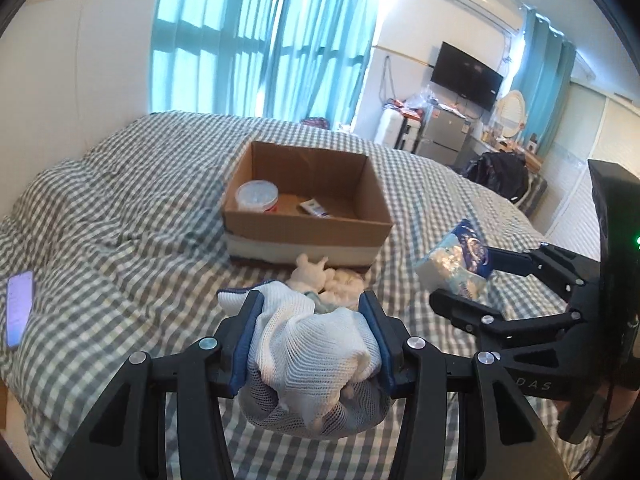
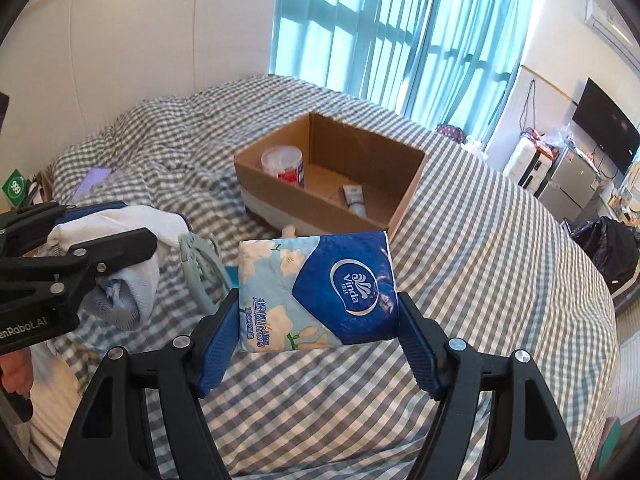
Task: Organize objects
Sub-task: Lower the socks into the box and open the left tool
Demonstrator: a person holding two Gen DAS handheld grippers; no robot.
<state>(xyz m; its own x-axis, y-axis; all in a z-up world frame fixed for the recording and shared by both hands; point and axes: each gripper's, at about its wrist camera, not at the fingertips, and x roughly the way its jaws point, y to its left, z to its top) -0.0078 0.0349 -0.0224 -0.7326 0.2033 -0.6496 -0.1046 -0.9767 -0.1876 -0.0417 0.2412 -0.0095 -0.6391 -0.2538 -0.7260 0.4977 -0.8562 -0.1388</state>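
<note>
Holding one item apiece above the checked bedspread (image 1: pixel 120 200), both grippers are loaded. The left gripper (image 1: pixel 312 320), low in the middle of its own view, is clamped across a bundle of white mesh cloth (image 1: pixel 316 344), which bulges and sags below the fingers; gripping it across the bunched middle probably keeps the loose fabric from trailing. The right gripper (image 2: pixel 318 304) is closed on a blue tissue pack (image 2: pixel 320 292), pinched by its two short sides so the flat face stands upright toward the camera.

The cardboard box (image 1: pixel 304 236) sits open-topped at the centre of both views, beyond the grippers, with a white tub (image 1: pixel 257 197) in its left corner and a small tube (image 1: pixel 314 208) lying on its floor. Both items look bound for that box. A pale plush toy (image 1: pixel 310 276) and something fluffy lie on the bed just in front of the box wall, not yet packed. A phone (image 1: pixel 20 308) rests at the left edge.
</note>
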